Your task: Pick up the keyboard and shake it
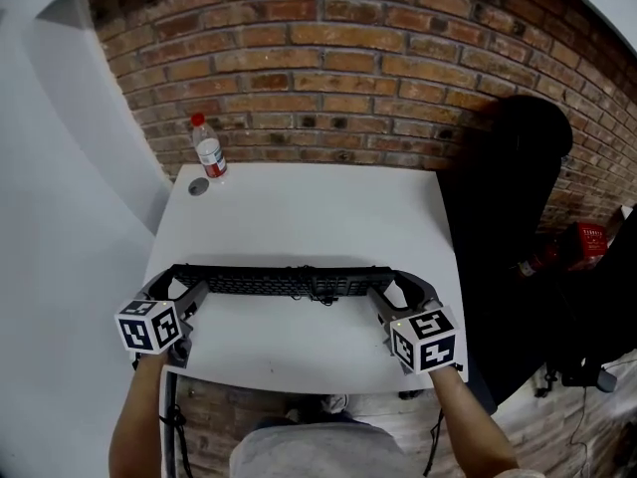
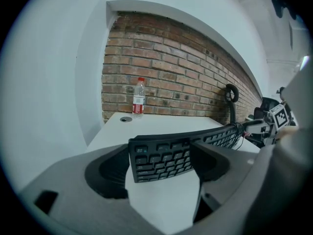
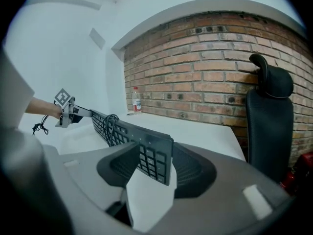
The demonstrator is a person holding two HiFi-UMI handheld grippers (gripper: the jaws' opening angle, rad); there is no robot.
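Observation:
A black keyboard (image 1: 289, 282) hangs over the near part of the white table (image 1: 299, 207), tipped up on its long edge, with a coiled cable (image 1: 318, 295) at its middle. My left gripper (image 1: 184, 287) is shut on the keyboard's left end, and in the left gripper view the keys (image 2: 161, 158) sit between the two pads. My right gripper (image 1: 396, 292) is shut on the right end, where the number-pad keys (image 3: 154, 160) are clamped between its pads. The cable bundle (image 3: 111, 126) dangles off the board.
A clear water bottle (image 1: 208, 149) with a red cap stands at the table's far left corner, beside a round grey disc (image 1: 198, 186). A black office chair (image 1: 513, 217) stands against the brick wall to the right of the table. A red object (image 1: 587, 242) lies beyond it.

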